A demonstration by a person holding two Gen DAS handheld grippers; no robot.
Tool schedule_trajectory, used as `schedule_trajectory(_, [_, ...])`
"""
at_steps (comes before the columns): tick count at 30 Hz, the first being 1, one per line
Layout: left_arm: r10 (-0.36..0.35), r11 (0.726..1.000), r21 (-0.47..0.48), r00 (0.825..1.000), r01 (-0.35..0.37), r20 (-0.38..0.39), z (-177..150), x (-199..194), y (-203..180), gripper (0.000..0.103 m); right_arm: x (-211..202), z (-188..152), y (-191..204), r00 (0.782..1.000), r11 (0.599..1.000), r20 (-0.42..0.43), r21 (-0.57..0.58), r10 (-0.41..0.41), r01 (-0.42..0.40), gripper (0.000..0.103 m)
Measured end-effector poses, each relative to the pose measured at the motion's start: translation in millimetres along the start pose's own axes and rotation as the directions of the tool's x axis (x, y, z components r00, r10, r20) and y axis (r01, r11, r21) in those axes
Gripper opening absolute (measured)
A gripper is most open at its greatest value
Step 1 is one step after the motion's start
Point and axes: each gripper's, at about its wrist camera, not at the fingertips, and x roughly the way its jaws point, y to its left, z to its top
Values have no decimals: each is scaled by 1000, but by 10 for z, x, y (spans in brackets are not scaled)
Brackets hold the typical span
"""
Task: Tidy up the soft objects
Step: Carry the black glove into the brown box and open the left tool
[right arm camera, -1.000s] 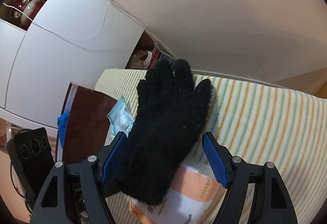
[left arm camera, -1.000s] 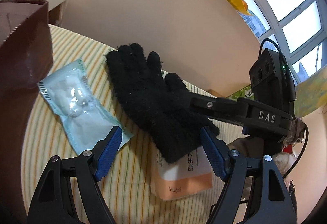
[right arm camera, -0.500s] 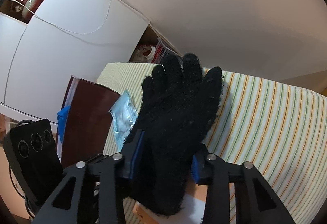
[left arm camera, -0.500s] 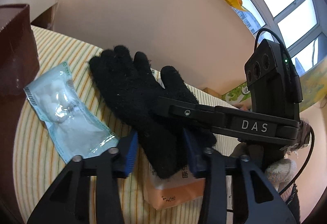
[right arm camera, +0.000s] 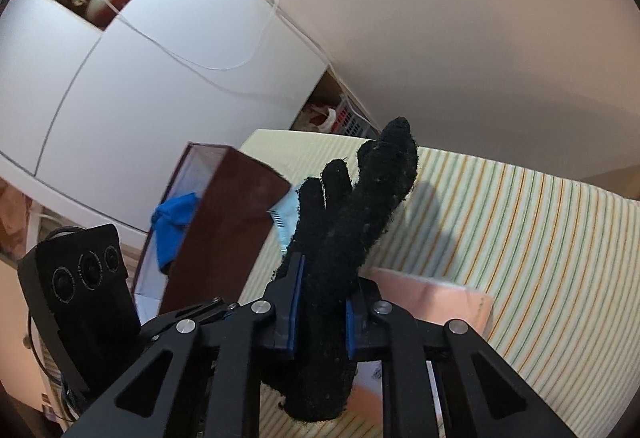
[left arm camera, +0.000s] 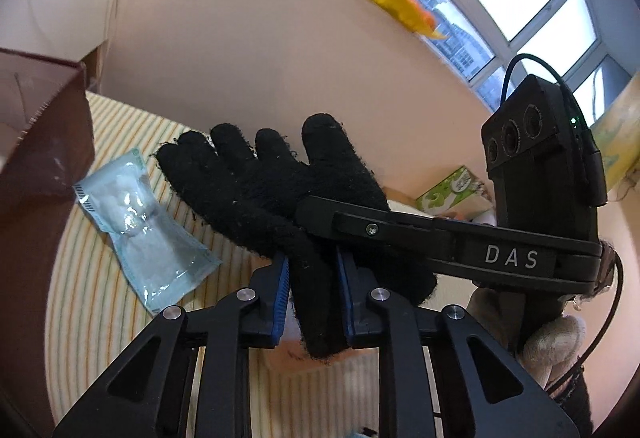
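Both my claws are closed on the glove (left arm camera: 276, 190), the left claw (left arm camera: 312, 290) and the right claw (right arm camera: 320, 302) at its cuff. Its fingers point to 12 o'clock, and the box (right arm camera: 224, 222) stands at 10 o'clock.

Black glove (left arm camera: 272, 194) pinched at the cuff end by left gripper (left arm camera: 312, 290), lifted off striped bench (left arm camera: 100, 310).
Blue pads squeezed tight against bunched knit, jaws having just closed on it; glove fingers splayed toward the far wall. Right gripper (left arm camera: 320, 222) crossing in from the right, also buried in the same glove, held by a hand in a pale work glove (left arm camera: 556, 338). Clear sealed packet of cotton balls (left arm camera: 136, 222) flat on the cloth, left of the glove, apart from it. Dark red box (left arm camera: 44, 142) at far left edge. Peach-coloured pack (left arm camera: 296, 358) partly hidden below the cuff, blurred.
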Motion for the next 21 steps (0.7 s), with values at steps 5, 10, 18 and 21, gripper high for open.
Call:
schedule_trajectory(5, [-25, 1000, 20, 998, 24, 57, -72, -374, -102, 18, -250, -124, 367, 999, 999, 39, -51, 13, -11, 15])
schedule_trajectory(10, [-11, 998, 60, 992, 3, 123, -181, -803, -180, 18, -385, -266, 826, 998, 992, 56, -123, 37, -30, 15])
schedule_trajectory(18, [59, 993, 87, 974, -80, 221, -352, -1560, 18, 18, -203, -408, 1685, 995, 963, 44, -258, 92, -78, 15])
schedule_trajectory(21, [97, 990, 75, 964, -119, 249, -392, -1782, 182, 18, -58, -425, 1949, 993, 950, 27, -293, 118, -105, 15])
